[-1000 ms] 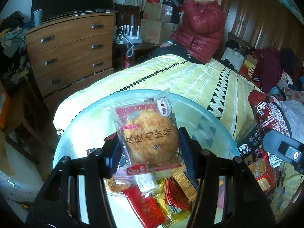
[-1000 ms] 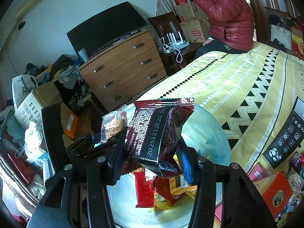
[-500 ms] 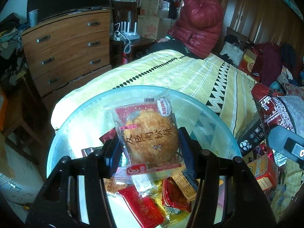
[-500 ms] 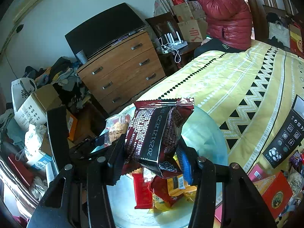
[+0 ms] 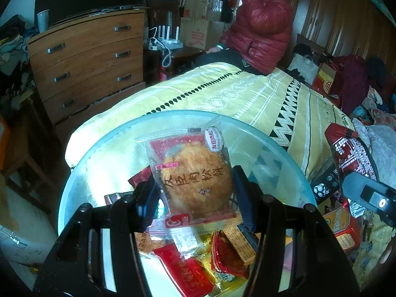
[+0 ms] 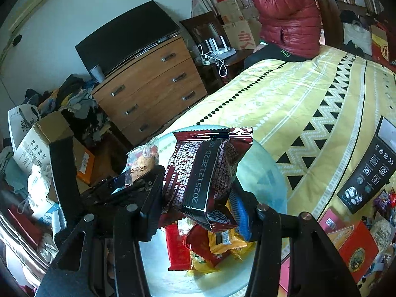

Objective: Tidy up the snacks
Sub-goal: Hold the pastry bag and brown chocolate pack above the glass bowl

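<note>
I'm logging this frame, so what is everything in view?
pork floss cake packet: one, clear with red, in left hand-held gripper
dark red snack bag: one, in right hand-held gripper
loose snack packets: several, red and yellow, on table
glass table: one, round, bluish
bed: one, yellow cover
dresser: one, brown
seated person: one, red jacket
left hand-held gripper: black
right hand-held gripper: black

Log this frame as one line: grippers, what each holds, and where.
left gripper: shut on clear-wrapped round pastry | right gripper: shut on dark red foil snack bag | both over round glass table | loose snacks below
</note>
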